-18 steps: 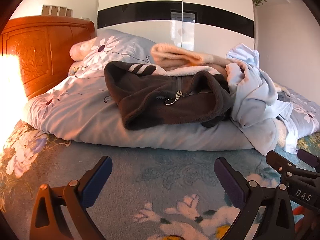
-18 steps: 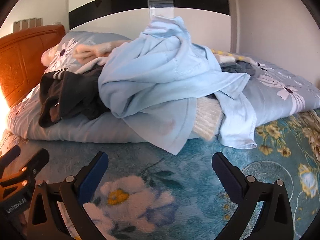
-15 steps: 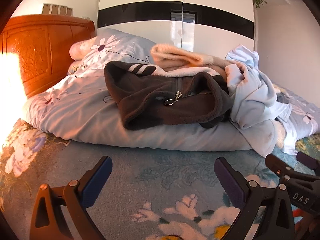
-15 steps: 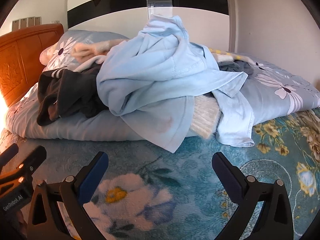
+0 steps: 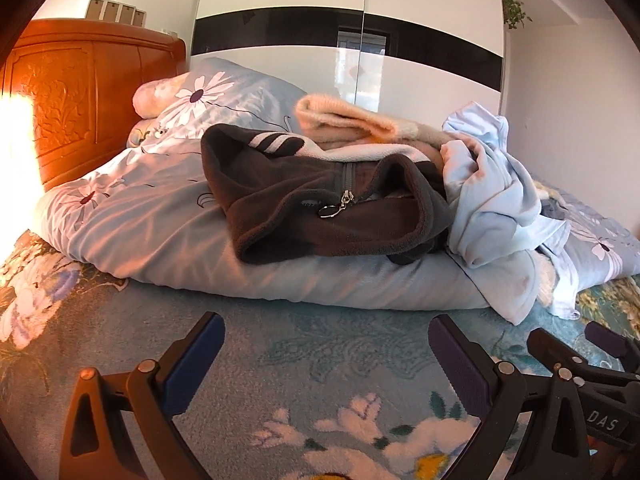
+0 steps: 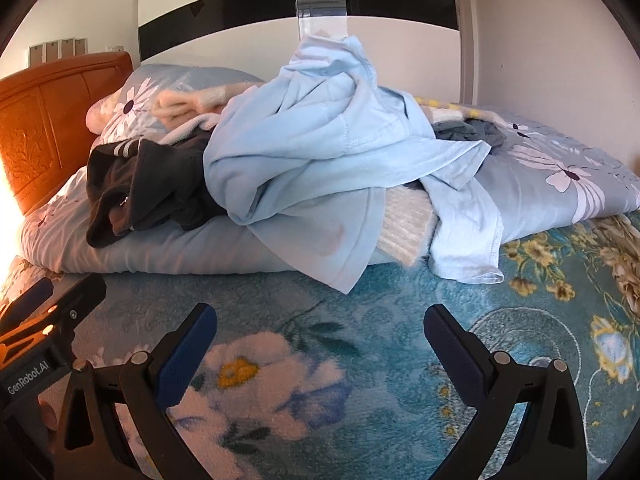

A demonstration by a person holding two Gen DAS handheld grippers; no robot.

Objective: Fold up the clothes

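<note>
**Both tongs apart and empty, clothes pile unfolded on the bed**

- Bed: covered by a teal floral blanket, bare along the near edge under both tongs. Orange wooden headboard at the head end, left in both views.
- Wardrobe: white doors with a black band, behind the bed's far side.
- Duvet: pale blue with daisy print, lying folded across the middle of the bed from the head end toward the foot end. It carries the whole pile.
- Light blue garment: biggest piece, crumpled on top of the duvet, one flap hanging over the duvet's near edge onto the blanket.
- Brown fleece jacket: on the duvet toward the head end, touching the blue garment; zip pull showing, striped cuff on top.
- Cream fleece piece: behind the jacket, partly buried.
- White knit piece: tucked under the blue garment at the duvet's near edge.
- Left tongs: jaws wide apart, nothing between them, above the blanket short of the duvet.
- Right tongs: jaws wide apart, empty, above the blanket just short of the hanging blue flap.
</note>
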